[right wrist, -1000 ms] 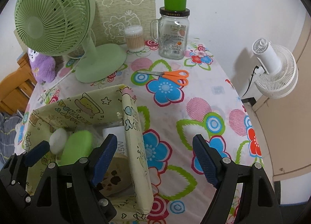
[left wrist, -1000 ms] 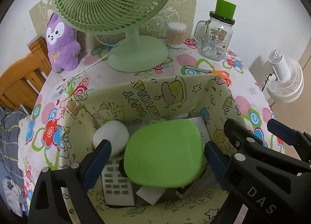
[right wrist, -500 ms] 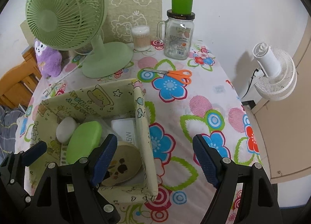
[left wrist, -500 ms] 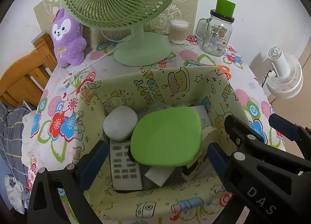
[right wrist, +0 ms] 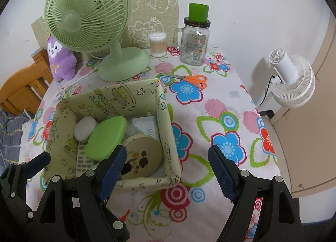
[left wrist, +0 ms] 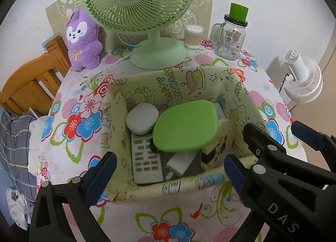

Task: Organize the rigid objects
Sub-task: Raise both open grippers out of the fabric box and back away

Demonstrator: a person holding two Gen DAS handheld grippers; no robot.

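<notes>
Pulling back from the storage box point(left wrist: 212, 183), I now see all of it where a second ago my left gripper point(left wrist: 168, 166) hung down among its contents. The green case point(left wrist: 184, 125) lies released on top of the remote point(left wrist: 146, 162), beside the white case point(left wrist: 141, 118) and the round tin point(right wrist: 142, 157). Both my grippers stand spread and empty, the right gripper point(right wrist: 167, 170) over bare tablecloth point(right wrist: 210, 116). That item looks stowed; I judge the orange scissors point(right wrist: 194, 80) beyond the box come next.
</notes>
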